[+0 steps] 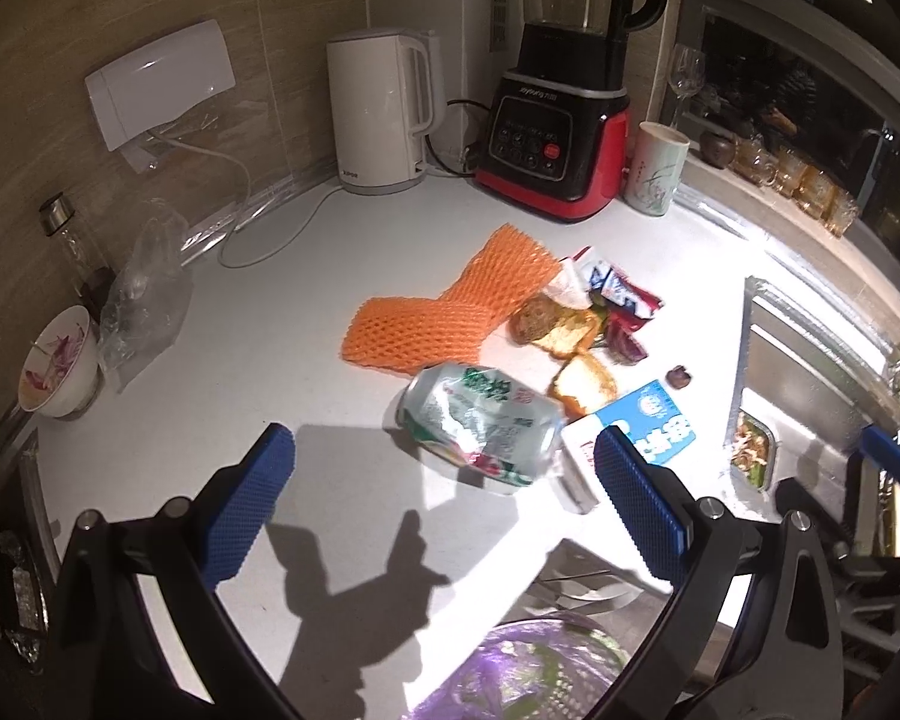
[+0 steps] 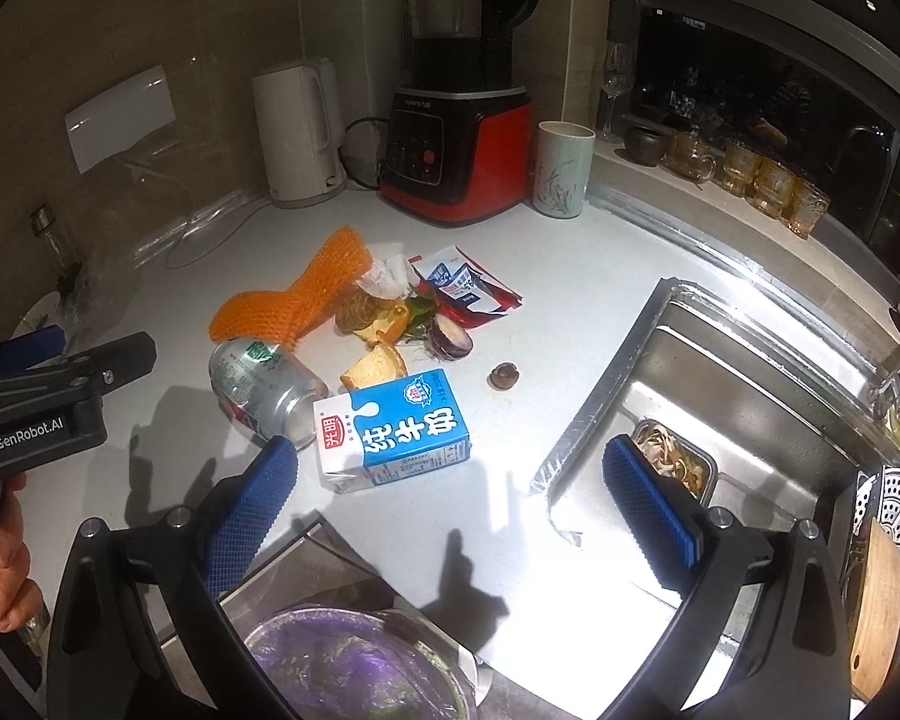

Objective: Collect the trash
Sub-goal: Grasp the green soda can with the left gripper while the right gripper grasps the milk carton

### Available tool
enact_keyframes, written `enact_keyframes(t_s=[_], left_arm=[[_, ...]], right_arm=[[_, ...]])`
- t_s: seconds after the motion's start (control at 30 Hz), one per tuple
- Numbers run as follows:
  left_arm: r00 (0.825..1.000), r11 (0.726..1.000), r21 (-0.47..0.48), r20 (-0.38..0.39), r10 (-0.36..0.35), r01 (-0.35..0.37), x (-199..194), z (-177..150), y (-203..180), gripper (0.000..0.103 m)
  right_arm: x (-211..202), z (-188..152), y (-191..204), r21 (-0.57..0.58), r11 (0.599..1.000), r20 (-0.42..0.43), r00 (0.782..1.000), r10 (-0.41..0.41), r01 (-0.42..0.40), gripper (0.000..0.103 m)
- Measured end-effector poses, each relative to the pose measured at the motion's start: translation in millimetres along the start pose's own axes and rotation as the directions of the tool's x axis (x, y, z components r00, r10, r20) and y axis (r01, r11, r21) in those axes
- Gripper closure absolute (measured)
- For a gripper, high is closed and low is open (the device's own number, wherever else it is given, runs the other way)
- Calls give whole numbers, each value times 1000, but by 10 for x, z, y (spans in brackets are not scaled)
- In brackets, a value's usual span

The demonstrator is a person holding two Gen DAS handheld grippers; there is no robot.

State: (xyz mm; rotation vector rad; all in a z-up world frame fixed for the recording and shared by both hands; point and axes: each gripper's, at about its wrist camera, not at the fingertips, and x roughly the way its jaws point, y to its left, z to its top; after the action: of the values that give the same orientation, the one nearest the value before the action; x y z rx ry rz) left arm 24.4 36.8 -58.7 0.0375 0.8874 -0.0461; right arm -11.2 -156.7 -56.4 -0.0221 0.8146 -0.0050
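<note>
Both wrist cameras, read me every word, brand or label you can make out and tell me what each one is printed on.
"GenRobot.AI" on the left gripper body.
"光明" and "纯牛奶" on the blue milk carton; its side print is too small.
"joyoung" on the red blender; button labels unreadable.
"SUPOR", barely legible, on the white kettle base.
Green characters on the crushed can: blurred.
Snack wrapper text: too small.

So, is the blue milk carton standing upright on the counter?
No, the milk carton lies flat on its side on the counter, beside the can.
</note>
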Motion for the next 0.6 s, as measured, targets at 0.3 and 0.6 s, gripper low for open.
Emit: enact_keyframes(t_s=[0.3, 0.6], left_arm=[[987, 994, 16, -122, -101, 104, 656, -91, 201, 7], [947, 948, -317, -292, -136, 38, 1327, 98, 270, 7]], right_arm=[[406, -83, 8, -5, 1000, -59, 998, -5, 4, 2], [755, -140, -143, 71, 997, -106, 994, 28, -21, 2]])
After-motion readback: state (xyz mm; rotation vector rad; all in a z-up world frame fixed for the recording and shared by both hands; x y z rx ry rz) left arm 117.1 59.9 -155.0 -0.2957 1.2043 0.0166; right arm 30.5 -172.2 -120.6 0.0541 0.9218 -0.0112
